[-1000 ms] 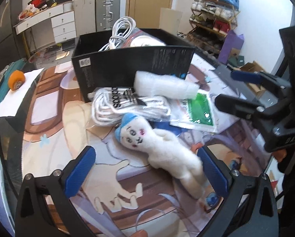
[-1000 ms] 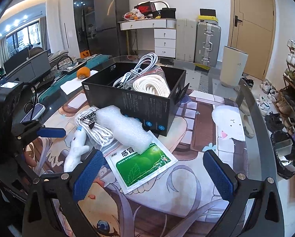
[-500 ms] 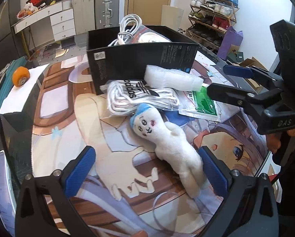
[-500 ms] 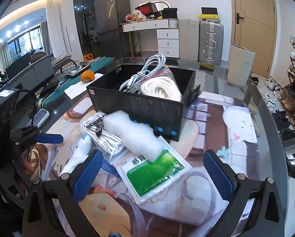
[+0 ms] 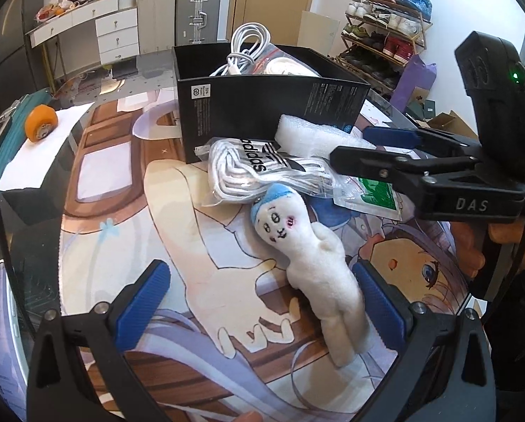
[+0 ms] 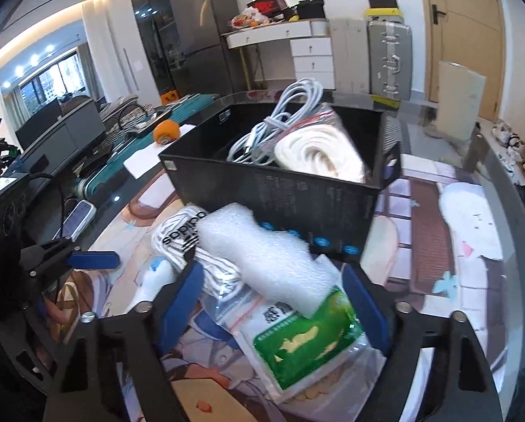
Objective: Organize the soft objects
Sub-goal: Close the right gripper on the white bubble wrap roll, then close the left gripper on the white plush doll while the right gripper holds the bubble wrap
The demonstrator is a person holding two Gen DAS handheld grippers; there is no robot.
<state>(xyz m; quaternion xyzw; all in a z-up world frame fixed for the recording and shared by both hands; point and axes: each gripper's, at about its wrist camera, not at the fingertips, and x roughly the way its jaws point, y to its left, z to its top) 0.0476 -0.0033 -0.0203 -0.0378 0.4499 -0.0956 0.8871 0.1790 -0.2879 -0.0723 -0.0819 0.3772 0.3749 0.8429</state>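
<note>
A white plush doll with a blue cap [image 5: 311, 263] lies on the printed mat; my open left gripper [image 5: 259, 309] straddles its lower body, right pad close to it. Beyond it lie a bagged bundle of white Adidas laces [image 5: 262, 172], a white foam roll [image 5: 315, 133] and a green-labelled packet [image 5: 375, 193]. My right gripper [image 6: 273, 302] is open, its jaws on either side of the foam roll [image 6: 262, 256] and the packet [image 6: 304, 344]. The black box [image 6: 283, 190] behind holds a white cable [image 6: 280, 112] and a coiled white rope [image 6: 322, 154].
An orange wheel [image 5: 40, 123] lies on white paper at the table's left edge. A phone [image 6: 79, 214] lies near the left gripper [image 6: 90, 260]. A shoe rack [image 5: 385, 24], suitcase [image 5: 197, 10] and dresser [image 5: 97, 31] stand beyond the table.
Both grippers have moved forward. The right gripper has lowered around the foam roll and packet and narrowed. The left gripper has closed in on the doll, which now lies between its pads.
</note>
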